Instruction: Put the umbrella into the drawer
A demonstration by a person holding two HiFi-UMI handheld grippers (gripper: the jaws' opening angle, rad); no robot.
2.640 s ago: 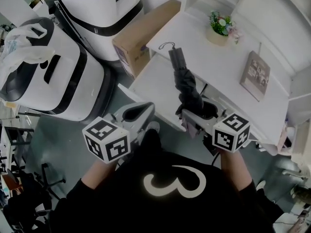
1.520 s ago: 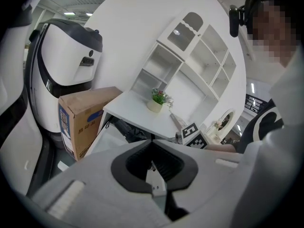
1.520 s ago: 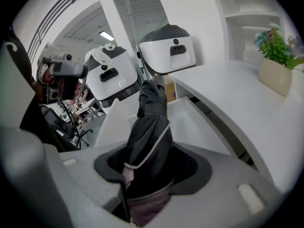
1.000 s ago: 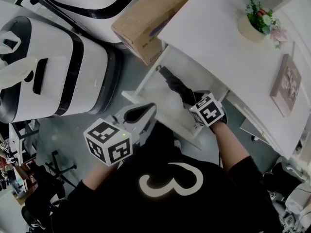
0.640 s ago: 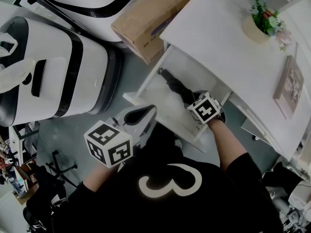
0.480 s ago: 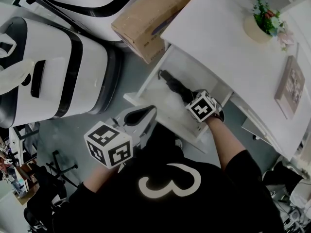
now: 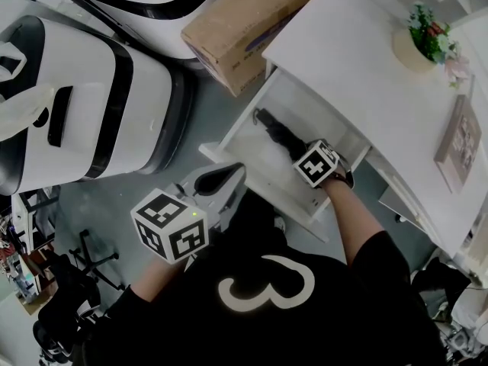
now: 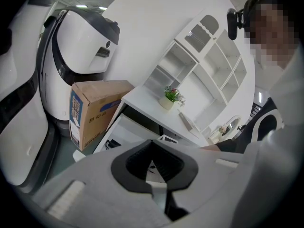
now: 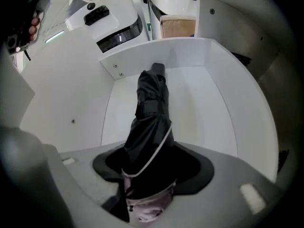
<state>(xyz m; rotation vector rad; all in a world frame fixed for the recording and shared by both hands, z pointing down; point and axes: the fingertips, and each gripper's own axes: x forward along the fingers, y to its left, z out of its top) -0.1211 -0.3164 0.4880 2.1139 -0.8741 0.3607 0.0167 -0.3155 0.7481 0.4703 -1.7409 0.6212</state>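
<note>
My right gripper [image 9: 149, 201] reaches down into the open drawer [image 9: 216, 108]; its jaws have just been opening, with the bunched end of the black umbrella [image 9: 151, 110] between them and fabric touching both sides, so I judge the grip is loosening rather than gone; the umbrella's far end appears to rest on the drawer floor near the back wall, its body slanting up toward me; to finish well I would lower until the whole length lies flat, open wide, then lift straight up so no fabric or strap snags; my left gripper [image 8: 158, 189] hangs outside the drawer, jaws closed on nothing.
</note>
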